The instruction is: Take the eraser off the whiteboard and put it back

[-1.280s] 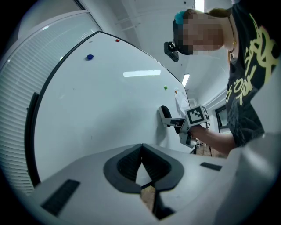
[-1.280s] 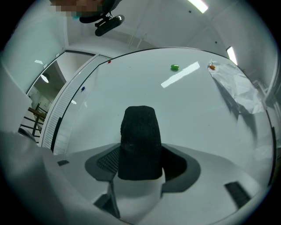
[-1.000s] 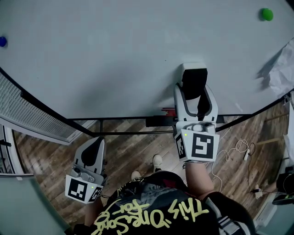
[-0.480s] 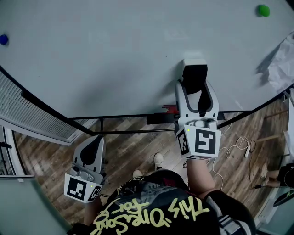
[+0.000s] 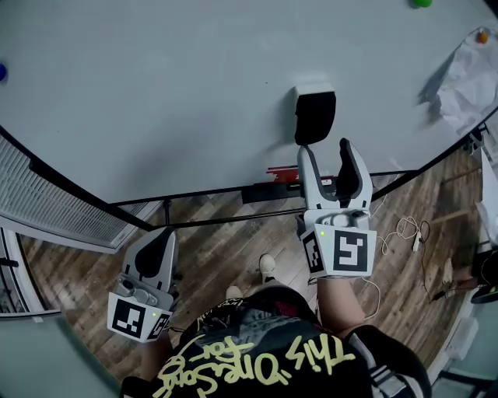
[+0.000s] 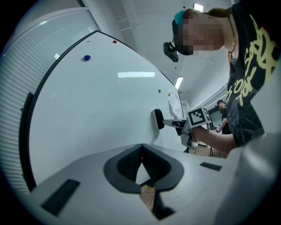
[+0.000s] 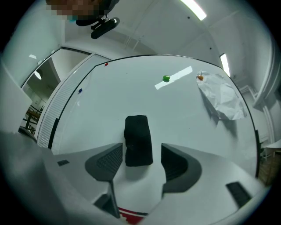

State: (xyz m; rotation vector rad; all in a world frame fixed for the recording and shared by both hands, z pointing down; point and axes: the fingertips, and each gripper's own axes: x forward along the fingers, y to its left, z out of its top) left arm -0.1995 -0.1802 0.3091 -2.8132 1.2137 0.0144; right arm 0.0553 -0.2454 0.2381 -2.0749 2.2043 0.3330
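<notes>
The black eraser [image 5: 313, 115] with a white back sticks to the whiteboard [image 5: 156, 93], low and right of centre. My right gripper [image 5: 327, 151] is open just below it, fingertips level with the eraser's lower end and not touching it. In the right gripper view the eraser [image 7: 138, 140] stands between and beyond the spread jaws of the right gripper [image 7: 141, 160]. My left gripper [image 5: 156, 260] hangs low at the left over the floor, shut and empty. The left gripper view shows the left gripper [image 6: 141, 165] with jaws together, and the eraser [image 6: 158, 118] far off on the board.
A crumpled white sheet [image 5: 467, 70] is pinned at the board's right, with a green magnet [image 5: 422, 2] above it and a blue magnet [image 5: 1, 72] at the far left. A red marker [image 5: 284, 172] lies on the board's tray [image 5: 268, 192]. Cables [image 5: 405, 233] trail on the wooden floor.
My right gripper, which held the eraser between its fingers, has opened and drawn back from the board. The eraser stays stuck on the whiteboard. The left gripper has not moved.
</notes>
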